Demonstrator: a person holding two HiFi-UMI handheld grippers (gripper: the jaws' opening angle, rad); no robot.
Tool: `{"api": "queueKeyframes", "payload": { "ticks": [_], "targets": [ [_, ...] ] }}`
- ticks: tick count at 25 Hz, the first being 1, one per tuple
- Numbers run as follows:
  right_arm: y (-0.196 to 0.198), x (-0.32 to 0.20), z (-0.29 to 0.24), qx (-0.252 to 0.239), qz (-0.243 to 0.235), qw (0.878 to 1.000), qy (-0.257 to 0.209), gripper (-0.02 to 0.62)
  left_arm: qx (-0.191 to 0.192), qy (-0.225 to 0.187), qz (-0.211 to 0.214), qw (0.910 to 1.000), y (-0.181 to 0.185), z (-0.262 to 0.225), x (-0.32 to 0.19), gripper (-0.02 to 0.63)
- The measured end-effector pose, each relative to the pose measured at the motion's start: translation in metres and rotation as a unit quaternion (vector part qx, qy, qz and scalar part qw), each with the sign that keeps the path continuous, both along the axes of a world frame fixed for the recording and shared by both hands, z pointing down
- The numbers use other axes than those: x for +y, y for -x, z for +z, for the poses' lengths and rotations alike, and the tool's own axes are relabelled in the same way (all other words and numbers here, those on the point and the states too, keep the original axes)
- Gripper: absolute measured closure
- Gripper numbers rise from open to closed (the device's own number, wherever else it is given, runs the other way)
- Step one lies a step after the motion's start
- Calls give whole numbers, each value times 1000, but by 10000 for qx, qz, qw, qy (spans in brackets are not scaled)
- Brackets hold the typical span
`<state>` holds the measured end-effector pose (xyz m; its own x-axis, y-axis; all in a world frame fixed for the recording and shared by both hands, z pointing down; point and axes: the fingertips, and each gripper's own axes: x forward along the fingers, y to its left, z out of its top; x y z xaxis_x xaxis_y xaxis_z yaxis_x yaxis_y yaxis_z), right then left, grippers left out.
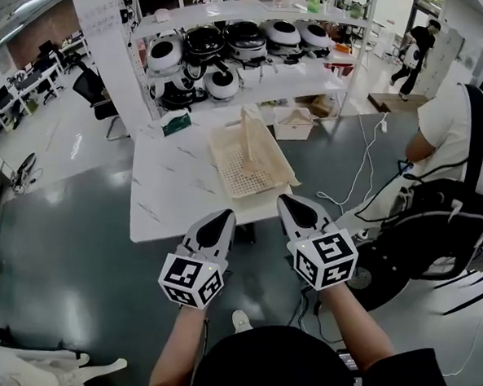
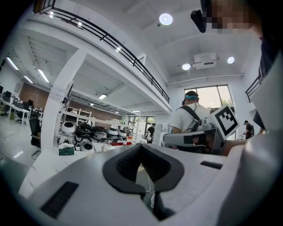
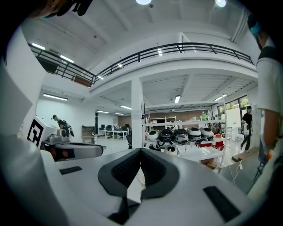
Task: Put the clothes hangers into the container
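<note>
Beige: one container; left gripper, right gripper closed.

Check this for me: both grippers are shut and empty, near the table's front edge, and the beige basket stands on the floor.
One thing is wrong: the beige basket stands on the white table, not on the floor, as the head view shows. The rest holds: the left gripper and the right gripper are both shut and empty, near the table's front edge.

Beige perforated container on white table, pale hangers propped upright inside its far end
</note>
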<state>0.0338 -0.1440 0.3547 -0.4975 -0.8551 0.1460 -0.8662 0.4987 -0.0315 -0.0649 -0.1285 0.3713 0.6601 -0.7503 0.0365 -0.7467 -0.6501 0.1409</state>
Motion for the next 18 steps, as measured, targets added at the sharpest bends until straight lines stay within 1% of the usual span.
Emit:
{"api": "queueKeyframes", "payload": {
  "ticks": [10, 18],
  "targets": [
    [-9, 23, -1, -3, -195, 9998, -20, 577, -138, -48, -134, 9998, -10, -4, 25, 601],
    [-13, 24, 3, -48, -287, 9996, -13, 577, -159, -60, -227, 9996, -14, -4, 28, 601]
  ]
}}
